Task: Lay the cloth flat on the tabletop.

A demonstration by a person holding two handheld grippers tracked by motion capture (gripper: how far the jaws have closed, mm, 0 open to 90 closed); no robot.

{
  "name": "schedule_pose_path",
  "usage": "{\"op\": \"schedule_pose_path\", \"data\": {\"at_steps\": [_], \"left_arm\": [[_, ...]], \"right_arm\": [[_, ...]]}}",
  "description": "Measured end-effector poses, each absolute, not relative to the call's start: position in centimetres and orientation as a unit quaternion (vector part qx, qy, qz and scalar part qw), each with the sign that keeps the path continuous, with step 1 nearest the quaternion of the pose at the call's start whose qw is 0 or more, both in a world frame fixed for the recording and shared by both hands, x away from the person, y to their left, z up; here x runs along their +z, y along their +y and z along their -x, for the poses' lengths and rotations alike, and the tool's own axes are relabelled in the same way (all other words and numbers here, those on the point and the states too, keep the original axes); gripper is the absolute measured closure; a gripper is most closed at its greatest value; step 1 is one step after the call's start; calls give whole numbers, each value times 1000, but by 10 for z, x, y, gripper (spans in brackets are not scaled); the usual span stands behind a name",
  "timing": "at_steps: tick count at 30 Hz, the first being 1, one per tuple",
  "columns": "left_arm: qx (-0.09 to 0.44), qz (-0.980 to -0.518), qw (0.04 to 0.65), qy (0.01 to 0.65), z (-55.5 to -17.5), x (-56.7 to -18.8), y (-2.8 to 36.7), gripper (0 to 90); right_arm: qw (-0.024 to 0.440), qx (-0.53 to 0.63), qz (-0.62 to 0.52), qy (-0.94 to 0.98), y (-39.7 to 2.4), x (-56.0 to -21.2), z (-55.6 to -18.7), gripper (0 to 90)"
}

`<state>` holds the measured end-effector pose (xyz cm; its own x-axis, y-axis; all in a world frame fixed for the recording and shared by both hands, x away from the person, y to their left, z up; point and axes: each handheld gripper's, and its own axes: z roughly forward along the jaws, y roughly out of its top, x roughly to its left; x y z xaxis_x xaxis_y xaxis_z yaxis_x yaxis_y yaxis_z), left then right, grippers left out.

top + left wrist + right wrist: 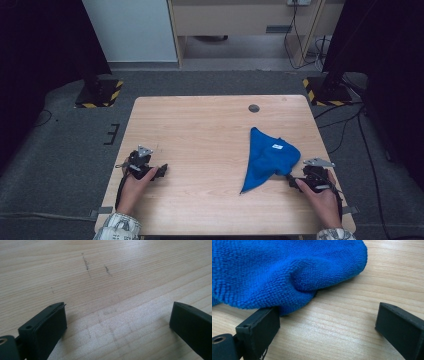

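The blue cloth [269, 157] lay crumpled on the right half of the counter [200, 135]. The right tool [291, 181] sat released at its edge, one jaw touching the fabric. The left tool [162, 171] rested released, well apart.

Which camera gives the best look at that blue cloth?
The high view: the whole crumpled blue cloth lies on the table. The right gripper view gives a close-up of one edge. The left gripper view looks at bare wood.

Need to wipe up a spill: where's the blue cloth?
In the high view, the blue cloth lies bunched on the table's right half, just beside the open right hand-held gripper.
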<state>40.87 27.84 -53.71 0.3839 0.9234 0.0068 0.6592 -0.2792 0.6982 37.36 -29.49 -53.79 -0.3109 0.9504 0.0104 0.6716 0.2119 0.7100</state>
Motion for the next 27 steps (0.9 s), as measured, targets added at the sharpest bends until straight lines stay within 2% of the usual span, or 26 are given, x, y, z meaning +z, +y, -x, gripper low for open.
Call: {"op": "schedule_pose_path", "data": {"at_steps": [3,15,27], "left_arm": [[211,-771,312,513,-409,-537,278,1],[209,-772,312,512,-409,-537,278,0],[210,-772,311,512,-410,-537,278,0]], "right_arm": [[204,323,-538,752,-295,-534,-371,67],[206,344,-512,759,-285,-520,-362,76],[214,405,-465,758,-255,-491,-365,56]]}}
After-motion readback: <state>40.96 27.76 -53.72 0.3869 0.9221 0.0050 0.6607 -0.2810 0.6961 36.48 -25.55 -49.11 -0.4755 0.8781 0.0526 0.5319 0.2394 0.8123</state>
